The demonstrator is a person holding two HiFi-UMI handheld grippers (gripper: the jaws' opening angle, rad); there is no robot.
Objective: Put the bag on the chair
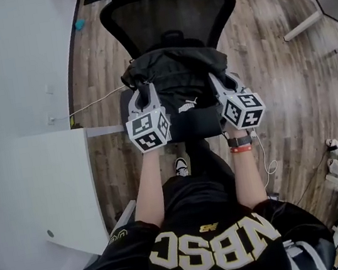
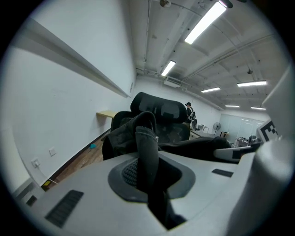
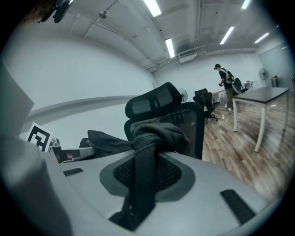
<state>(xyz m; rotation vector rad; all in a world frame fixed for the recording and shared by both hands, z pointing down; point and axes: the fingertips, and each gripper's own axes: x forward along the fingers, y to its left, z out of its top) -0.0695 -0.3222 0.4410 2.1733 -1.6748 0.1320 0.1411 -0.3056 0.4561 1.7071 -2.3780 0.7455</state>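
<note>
The left claw (image 1: pixel 147 91) and right claw (image 1: pixel 220 85) are each clenched on a fold of the bag (image 1: pixel 175 73), one per side, holding it level over the chair (image 1: pixel 168 10) seat's back edge, apparently for lowering.

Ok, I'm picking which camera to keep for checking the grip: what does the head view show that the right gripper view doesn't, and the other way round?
Only the head view: the left gripper and right gripper from above, one at each side of the bag, plus the person's forearms and a white desk.
Only the right gripper view: the bag's strap pinched between that gripper's jaws, ceiling lights and a distant person.
Both: the black bag and the chair with its mesh backrest.
</note>
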